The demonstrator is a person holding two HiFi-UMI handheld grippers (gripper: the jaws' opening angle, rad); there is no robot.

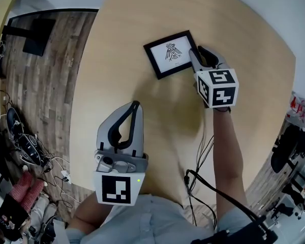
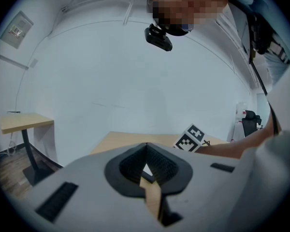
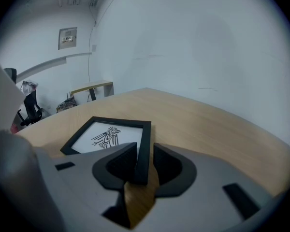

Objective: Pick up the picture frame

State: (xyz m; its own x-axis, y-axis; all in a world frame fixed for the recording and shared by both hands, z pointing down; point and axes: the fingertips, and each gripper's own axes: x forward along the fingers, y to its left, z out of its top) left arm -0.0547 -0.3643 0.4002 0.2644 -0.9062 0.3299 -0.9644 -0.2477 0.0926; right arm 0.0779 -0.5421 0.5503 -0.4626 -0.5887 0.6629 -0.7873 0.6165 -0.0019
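Frame [image 1: 170,54]: lies on the table [image 1: 142,14] at the upper centre of the head view, a bird-like drawing facing up; I cannot tell whether it is fully flat or just tipped at the held side
Right gripper [image 1: 199,52]: at the frame's right edge, right of centre in the head view; its fingers straddle the black edge and are closed to about its width, one pad against it and a thin sliver of table showing by the other
Left gripper [image 1: 135,105]: lower centre of the head view, held off the table near the body, fingers closed together on nothing
Slip risk: the hold takes only one narrow edge near a corner; if the pads are not fully seated, the frame likely slides out as it rises
Swing risk: all the weight sits to the left of the grip, so the frame probably pivots and hangs down once clear, and its far corner may drag or knock on the table
Damage risk: a drop from any height could crack the front, and a hard squeeze could mark the thin edge
Cause to watch: lifting fast, or lifting before the pinch is firm
Safer course: tighten first, raise slowly and keep the frame low until it hangs steady; the left gripper is free to support the far side
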